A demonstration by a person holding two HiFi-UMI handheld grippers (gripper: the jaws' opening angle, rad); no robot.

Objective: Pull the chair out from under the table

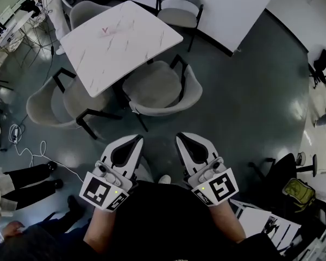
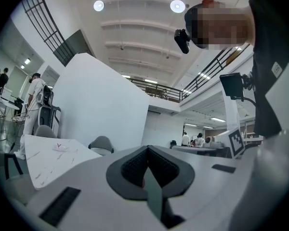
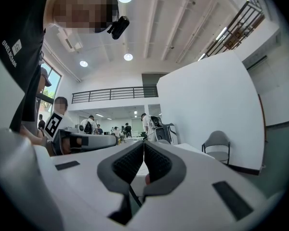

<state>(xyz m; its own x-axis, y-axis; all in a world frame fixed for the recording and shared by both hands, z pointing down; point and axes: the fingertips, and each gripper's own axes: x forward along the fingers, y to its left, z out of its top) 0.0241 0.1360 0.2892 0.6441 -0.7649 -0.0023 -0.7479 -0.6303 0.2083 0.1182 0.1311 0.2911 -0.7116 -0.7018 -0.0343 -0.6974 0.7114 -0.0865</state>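
Note:
A white marble-patterned table (image 1: 119,39) stands ahead with grey chairs round it. The nearest grey chair (image 1: 157,88) has its seat partly under the table's near corner and its curved back faces me. Another grey chair (image 1: 57,105) sits at the table's left side. My left gripper (image 1: 137,139) and right gripper (image 1: 180,136) are held side by side close to my body, short of the nearest chair and touching nothing. The left gripper (image 2: 147,150) has its pads together with nothing between them. The right gripper (image 3: 143,146) is likewise shut and empty.
Two more grey chairs (image 1: 179,7) stand at the table's far sides by a white partition (image 1: 233,10). A black office chair (image 1: 280,170) and a yellow-green bag (image 1: 298,192) are at the right. Cables (image 1: 27,145) and a bystander's legs (image 1: 27,178) lie left.

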